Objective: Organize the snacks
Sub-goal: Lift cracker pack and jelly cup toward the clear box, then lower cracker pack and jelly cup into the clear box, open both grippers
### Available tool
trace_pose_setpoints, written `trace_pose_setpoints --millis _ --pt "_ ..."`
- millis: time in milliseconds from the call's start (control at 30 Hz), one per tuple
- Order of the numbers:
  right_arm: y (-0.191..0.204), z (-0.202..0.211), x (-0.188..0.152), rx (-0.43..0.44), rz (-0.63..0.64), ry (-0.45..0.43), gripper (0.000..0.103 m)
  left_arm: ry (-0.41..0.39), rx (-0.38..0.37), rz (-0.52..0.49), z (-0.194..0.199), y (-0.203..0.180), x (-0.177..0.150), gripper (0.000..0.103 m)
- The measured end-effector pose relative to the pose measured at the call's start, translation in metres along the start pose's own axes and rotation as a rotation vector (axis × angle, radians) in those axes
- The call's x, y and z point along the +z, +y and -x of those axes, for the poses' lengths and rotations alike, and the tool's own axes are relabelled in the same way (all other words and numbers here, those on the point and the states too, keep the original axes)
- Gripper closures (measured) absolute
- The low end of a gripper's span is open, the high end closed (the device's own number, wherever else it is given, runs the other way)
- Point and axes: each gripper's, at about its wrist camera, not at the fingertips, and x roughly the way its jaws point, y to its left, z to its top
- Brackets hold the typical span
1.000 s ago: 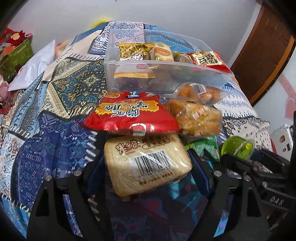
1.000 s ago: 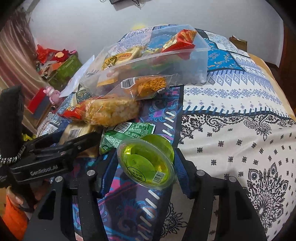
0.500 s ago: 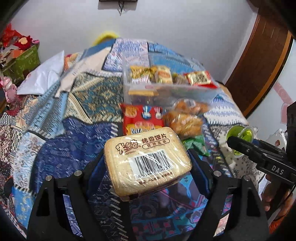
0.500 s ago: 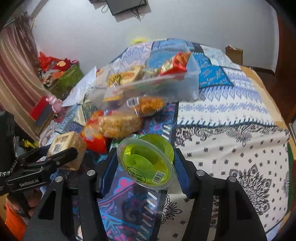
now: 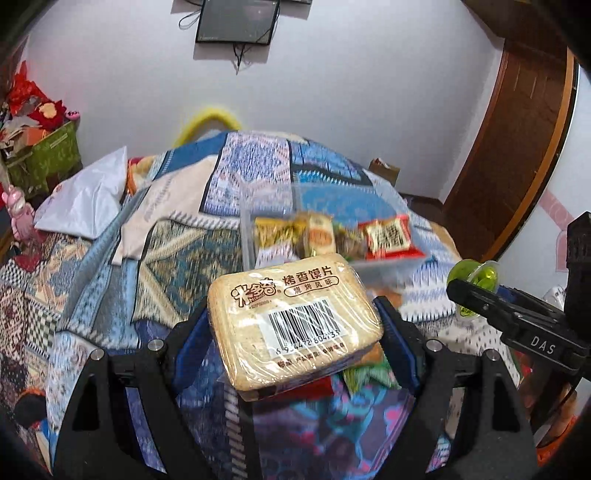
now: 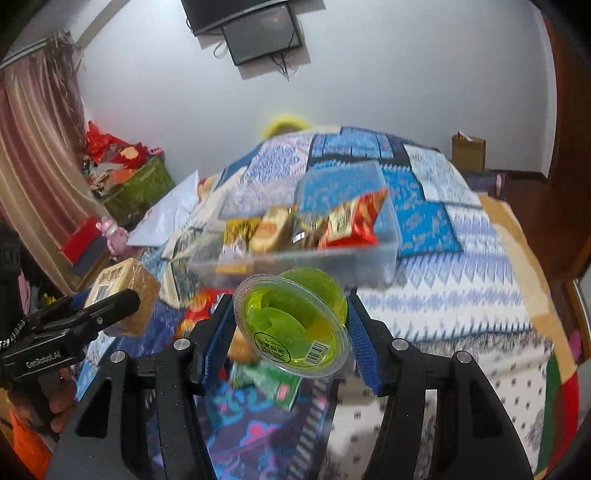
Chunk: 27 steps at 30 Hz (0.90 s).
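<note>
Both snacks higher — bin (image 6: 384, 251) beyond.

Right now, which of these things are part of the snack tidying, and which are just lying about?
Part of the job:
- wrapped toast pack, held in left gripper
- green jelly cup, held in right gripper
- clear bin with snacks inside
- red snack bag in it

Just lying about:
- white plastic bag
- green box
- wall screen
- patterned bedspread
</note>
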Motion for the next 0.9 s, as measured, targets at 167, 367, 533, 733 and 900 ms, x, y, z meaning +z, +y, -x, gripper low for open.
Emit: trace_pose_setpoints --millis 167,367,533,733,900 --pt "-0.003 -0.016 0.021 -0.003 0.005 -0.019 0.048 -0.020 -0.004 -0.001 -0.018 0.000 0.025 0.020" --pt "-0.007 -0.044 0.040 -0.001 0.008 -0.012 0.048 -0.002 -0.008 0.008 -0.057 0.003 0.044 0.020" --pt "-0.008 -0.067 0.051 -0.008 0.018 0.002 0.048 0.022 0.003 0.001 -0.090 0.003 0.052 0.020" --pt "-0.009 -0.091 0.058 -0.033 0.033 0.018 0.048 0.048 0.008 0.016 -0.125 0.007 0.062 0.020" --pt "-0.013 -0.106 0.054 -0.058 0.041 0.042 0.048 0.071 0.033 0.011 -0.146 0.007 0.063 0.020"
